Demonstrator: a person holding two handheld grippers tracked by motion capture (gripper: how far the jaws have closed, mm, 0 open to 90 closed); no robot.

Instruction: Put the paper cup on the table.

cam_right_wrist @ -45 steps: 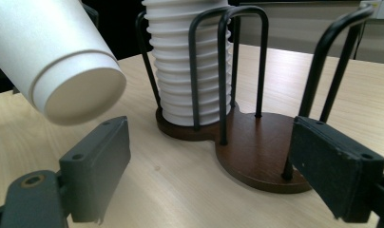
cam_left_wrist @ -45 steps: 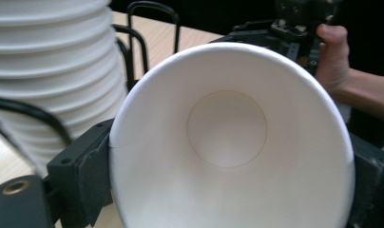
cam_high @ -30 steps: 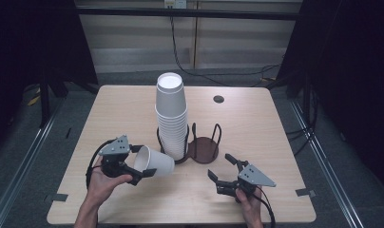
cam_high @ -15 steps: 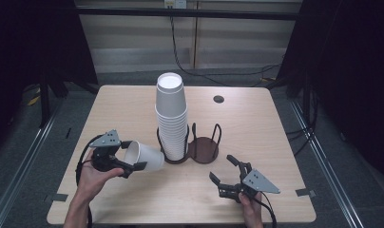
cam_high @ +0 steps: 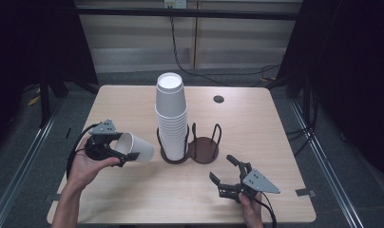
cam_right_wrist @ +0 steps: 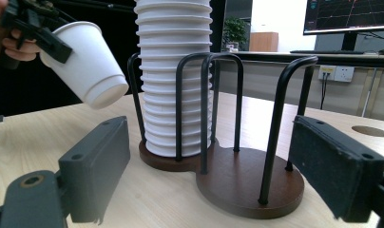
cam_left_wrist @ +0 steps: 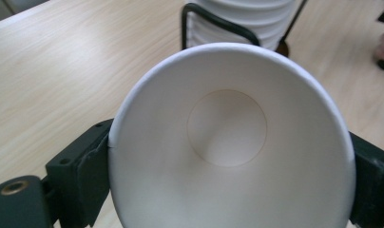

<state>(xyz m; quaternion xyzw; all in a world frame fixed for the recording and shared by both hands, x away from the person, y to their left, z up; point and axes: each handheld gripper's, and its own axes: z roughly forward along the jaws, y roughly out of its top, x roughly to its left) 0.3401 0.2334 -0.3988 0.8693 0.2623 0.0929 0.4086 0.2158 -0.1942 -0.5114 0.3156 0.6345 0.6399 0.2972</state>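
Note:
My left gripper (cam_high: 121, 149) is shut on the rim of a single white paper cup (cam_high: 137, 148), held on its side above the table's left part, base pointing toward the holder. The left gripper view looks straight into the cup (cam_left_wrist: 228, 137), a black jaw on each side of the rim. A tall stack of white cups (cam_high: 171, 114) stands in the left ring of a dark two-ring cup holder (cam_high: 203, 148); the right ring is empty. My right gripper (cam_high: 228, 175) is open, low near the front edge, with the holder (cam_right_wrist: 249, 183) and the stack (cam_right_wrist: 173, 71) beyond its jaws.
The light wooden table (cam_high: 256, 123) has a small round cable hole (cam_high: 218, 99) at the back right. Dark floor and black frames surround the table. A person's hands hold both grippers from the near side.
My left gripper has carried the cup left, away from the stack, and tipped it lower. The right gripper has drawn slightly back toward the front edge.

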